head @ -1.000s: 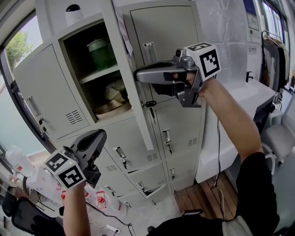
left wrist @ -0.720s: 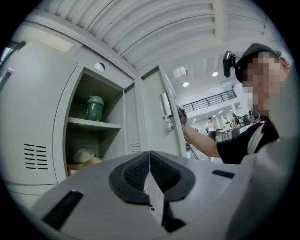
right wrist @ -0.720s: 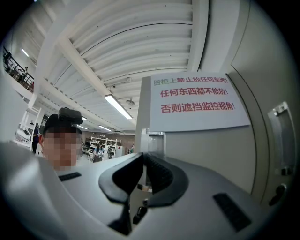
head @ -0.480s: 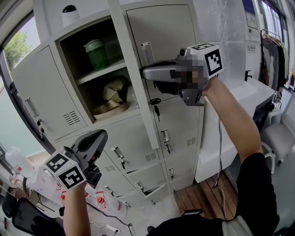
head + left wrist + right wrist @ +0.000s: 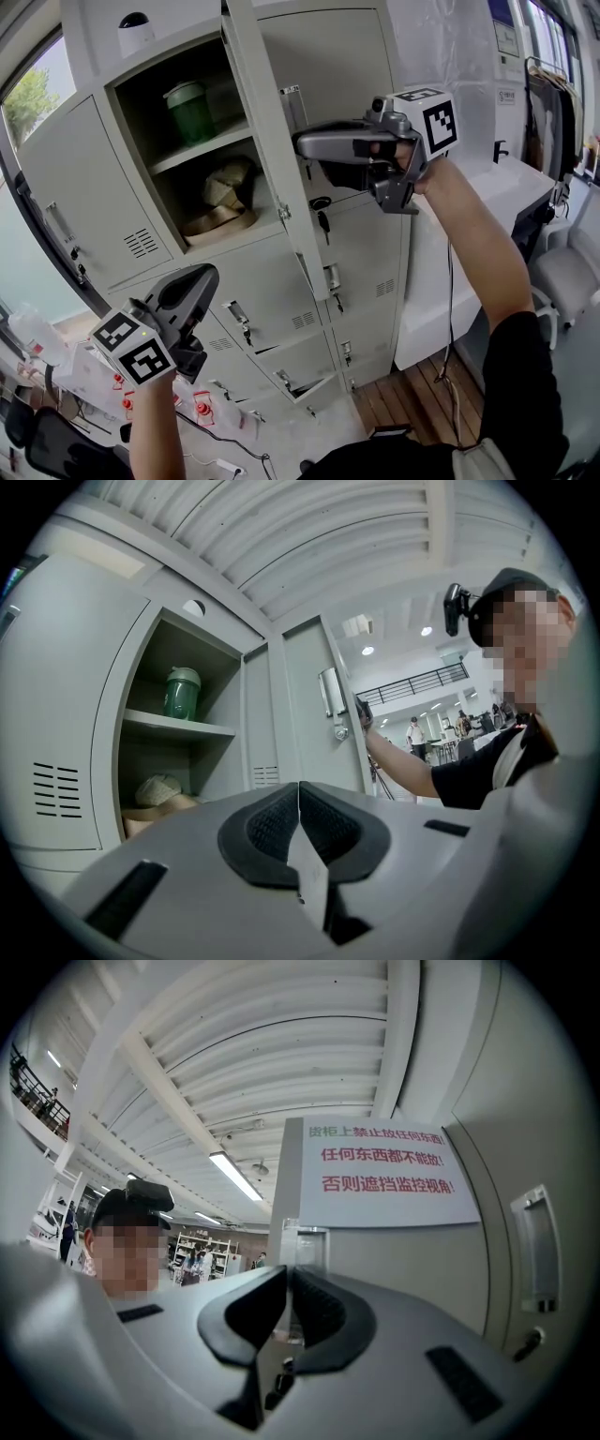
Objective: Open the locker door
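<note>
The grey locker door (image 5: 272,141) of the top compartment stands swung out, edge-on to me. My right gripper (image 5: 298,145) is level at its free edge, its jaws pinched on that thin edge. In the right gripper view the door (image 5: 412,1260) fills the right side and carries a white sign (image 5: 384,1171) with red print; the door's edge runs down into the narrow slit of the right gripper (image 5: 284,1302). My left gripper (image 5: 199,281) hangs low at the left, shut and empty, apart from the lockers. The left gripper view shows the left gripper (image 5: 298,808) shut and the door (image 5: 309,714) beyond.
The compartment holds a green container (image 5: 190,112) on a shelf and a beige hat (image 5: 225,183) below. Another grey door (image 5: 84,187) stands open at the left. A key (image 5: 322,208) hangs in a lower locker's lock. A white table (image 5: 506,187) is at the right.
The door has swung further out toward the right, and the right gripper has moved right with it. The left gripper has stayed where it was.
</note>
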The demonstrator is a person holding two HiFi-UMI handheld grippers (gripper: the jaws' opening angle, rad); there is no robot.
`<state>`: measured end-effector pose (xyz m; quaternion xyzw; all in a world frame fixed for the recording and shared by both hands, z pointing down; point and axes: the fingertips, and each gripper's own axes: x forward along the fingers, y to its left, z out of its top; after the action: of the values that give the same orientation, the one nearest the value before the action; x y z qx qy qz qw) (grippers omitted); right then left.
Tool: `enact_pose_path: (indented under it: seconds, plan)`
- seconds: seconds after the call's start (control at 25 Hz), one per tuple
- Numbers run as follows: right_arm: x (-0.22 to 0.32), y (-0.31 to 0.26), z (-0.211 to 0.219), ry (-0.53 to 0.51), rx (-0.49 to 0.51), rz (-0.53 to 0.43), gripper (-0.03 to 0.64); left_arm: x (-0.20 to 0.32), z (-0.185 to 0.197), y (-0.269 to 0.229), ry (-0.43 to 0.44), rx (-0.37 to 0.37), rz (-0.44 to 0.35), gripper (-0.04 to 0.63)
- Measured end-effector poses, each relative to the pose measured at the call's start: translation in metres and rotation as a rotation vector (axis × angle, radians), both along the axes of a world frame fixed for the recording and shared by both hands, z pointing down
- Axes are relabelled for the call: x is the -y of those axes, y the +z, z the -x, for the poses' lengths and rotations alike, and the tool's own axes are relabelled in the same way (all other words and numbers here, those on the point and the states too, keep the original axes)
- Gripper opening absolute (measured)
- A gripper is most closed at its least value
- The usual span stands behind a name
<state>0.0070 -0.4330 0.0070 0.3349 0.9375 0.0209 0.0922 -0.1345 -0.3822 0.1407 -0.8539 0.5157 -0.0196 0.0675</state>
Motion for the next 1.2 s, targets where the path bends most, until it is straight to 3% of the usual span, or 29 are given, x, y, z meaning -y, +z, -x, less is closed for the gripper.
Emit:
enact_pose_path:
  seconds: [0.68, 0.96, 1.2]
  plan:
    - [0.011, 0.005, -0.027, 0.131, 0.044, 0.005, 0.023, -0.004, -0.006, 0.004, 0.026, -0.031, -0.019, 0.015]
    - [0.026, 0.04, -0.026, 0.36, 0.059, -0.055, 0.017, -0.008, -0.008, 0.013, 0.006, -0.042, -0.05, 0.015]
    - [0.046, 0.095, -0.033, 0.554, 0.068, -0.039, 0.014, -0.018, -0.002, 0.032, -0.03, -0.059, -0.078, 0.015]
